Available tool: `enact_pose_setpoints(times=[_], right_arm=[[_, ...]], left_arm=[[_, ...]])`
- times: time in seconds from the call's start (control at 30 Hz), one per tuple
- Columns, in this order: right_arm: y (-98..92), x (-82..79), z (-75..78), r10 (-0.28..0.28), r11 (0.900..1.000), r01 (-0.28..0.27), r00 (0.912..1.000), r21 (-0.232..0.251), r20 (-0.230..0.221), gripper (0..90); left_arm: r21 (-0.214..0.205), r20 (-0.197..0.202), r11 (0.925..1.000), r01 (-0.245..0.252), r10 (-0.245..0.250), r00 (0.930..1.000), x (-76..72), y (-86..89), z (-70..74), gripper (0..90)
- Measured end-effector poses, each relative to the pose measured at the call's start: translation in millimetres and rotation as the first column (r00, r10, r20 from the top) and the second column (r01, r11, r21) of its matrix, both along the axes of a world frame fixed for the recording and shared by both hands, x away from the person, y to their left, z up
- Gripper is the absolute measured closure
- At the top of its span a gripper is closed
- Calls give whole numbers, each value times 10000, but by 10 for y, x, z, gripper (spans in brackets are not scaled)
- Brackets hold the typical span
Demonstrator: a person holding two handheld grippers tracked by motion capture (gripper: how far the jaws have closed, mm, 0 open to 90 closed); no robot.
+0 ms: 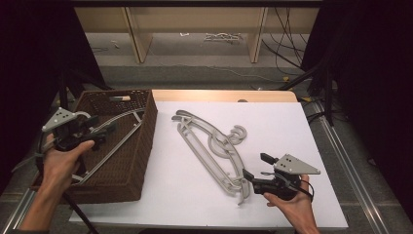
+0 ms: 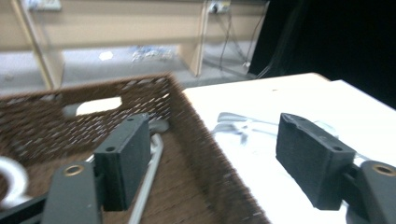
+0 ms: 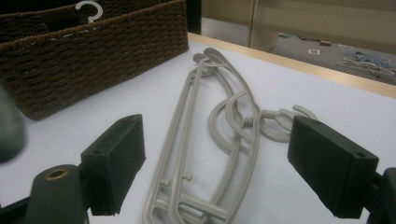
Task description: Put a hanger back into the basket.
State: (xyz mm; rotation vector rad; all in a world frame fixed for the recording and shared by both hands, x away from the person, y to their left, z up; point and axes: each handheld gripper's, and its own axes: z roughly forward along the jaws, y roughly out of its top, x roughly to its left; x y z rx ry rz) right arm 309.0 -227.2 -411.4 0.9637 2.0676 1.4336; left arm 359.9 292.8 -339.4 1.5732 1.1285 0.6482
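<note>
While spread, right fingers [image 3: 116, 163] flank the hangers [image 3: 205, 154].

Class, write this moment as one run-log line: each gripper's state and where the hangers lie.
left gripper: open, over wicker basket | right gripper: open, beside hangers on table | hanger in basket

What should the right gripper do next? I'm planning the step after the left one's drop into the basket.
Probably ease the right gripper forward and close on the near end of the grey hangers on the white table. Its jaws stand open just short of them with nothing between, while one hanger already lies in the wicker basket and the left gripper is open and empty.
</note>
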Motion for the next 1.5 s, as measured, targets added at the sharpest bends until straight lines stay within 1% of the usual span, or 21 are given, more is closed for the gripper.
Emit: enact_pose_setpoints(times=[0.07, 0.1, 0.23, 0.37, 0.5, 0.6, 0.7, 0.73, 0.77, 0.83, 0.87, 0.93, 0.97, 1.03, 1.1, 1.17, 1.2, 1.23, 1.3, 1.43, 1.5], right_arm=[[6, 0, -1, 7, 10000, -7, 10000, -37, -2, 198], [7, 0, -2, 15, 10000, -15, 10000, -38, -3, 199], [8, -2, 1, 48, 10000, -48, 10000, -42, -7, 198], [7, 7, -11, -19, 10000, 18, 10000, 31, 52, 198], [-8, 21, -26, 86, 9999, -87, 10000, 74, 23, 197], [-16, 25, -29, -21, 9999, 20, 10000, 119, 92, 197], [-27, 28, -31, 7, 9999, -7, 10000, 132, 54, 196], [-27, 34, -37, 41, 9997, -43, 10000, 238, 78, 195], [-23, 28, -40, 60, 9995, -54, 9998, 309, -182, 195], [-27, 48, -56, 47, 9995, -50, 9999, 297, 99, 193], [-28, 45, -56, 31, 9995, -31, 10000, 306, 29, 189], [-34, 40, -60, 25, 9998, -25, 10000, 208, -18, 188], [-33, 40, -64, 11, 9998, -12, 10000, 221, 21, 187], [-42, 34, -58, -24, 9999, 24, 10000, 131, -34, 187], [-37, 32, -56, 15, 9998, -14, 10000, 176, -63, 186], [-21, 35, -65, 49, 9997, -50, 10000, 256, 55, 187], [-22, 34, -64, 50, 9998, -50, 10000, 194, 28, 186], [-17, 34, -68, 80, 9998, -80, 10000, 196, 14, 186], [-13, 36, -71, 50, 9998, -50, 10000, 198, 20, 186], [-22, 43, -71, 12, 10000, -11, 9999, 55, -154, 186], [-23, 55, -80, 53, 10000, -52, 9998, 68, -193, 188]], left_arm=[[63, 92, 9998, 211, -212, 9997, -37, -84, 1, 204], [87, 241, 9993, 366, -368, 9990, -64, -140, -2, 196], [-185, 395, 9957, 911, -903, 9951, -150, -317, -29, 162], [-329, 488, 9899, 1379, -1362, 9895, -252, -506, -72, 162], [-135, 512, 9833, 1817, -1807, 9822, -321, -686, -127, 162], [-19, 734, 9802, 1979, -1972, 9776, -349, -771, -162, 162], [-186, 939, 9739, 2262, -2235, 9702, -379, -828, -194, 161], [-66, 1086, 9740, 2265, -2245, 9684, -402, -856, -214, 160], [-2, 1151, 9736, 2283, -2268, 9671, -423, -873, -233, 160], [-189, 1145, 9706, 2401, -2364, 9649, -458, -899, -275, 160], [-285, 1180, 9686, 2469, -2420, 9631, -478, -917, -304, 159], [-138, 1214, 9663, 2572, -2537, 9596, -527, -956, -373, 159], [-60, 1234, 9662, 2579, -2552, 9590, -549, -971, -404, 159], [19, 1387, 9702, 2422, -2401, 9608, -591, -989, -461, 161], [63, 1254, 9685, 2489, -2477, 9607, -626, -1007, -526, 162], [304, 1316, 9675, 2510, -2528, 9585, -657, -1028, -581, 162], [401, 1277, 9678, 2485, -2516, 9594, -678, -1035, -599, 162], [393, 1272, 9662, 2547, -2577, 9578, -684, -1033, -605, 162], [322, 1358, 9685, 2470, -2491, 9589, -707, -1037, -625, 162], [229, 1383, 9656, 2589, -2595, 9558, -722, -1039, -665, 161], [264, 1390, 9620, 2716, -2726, 9520, -729, -1036, -696, 159]])
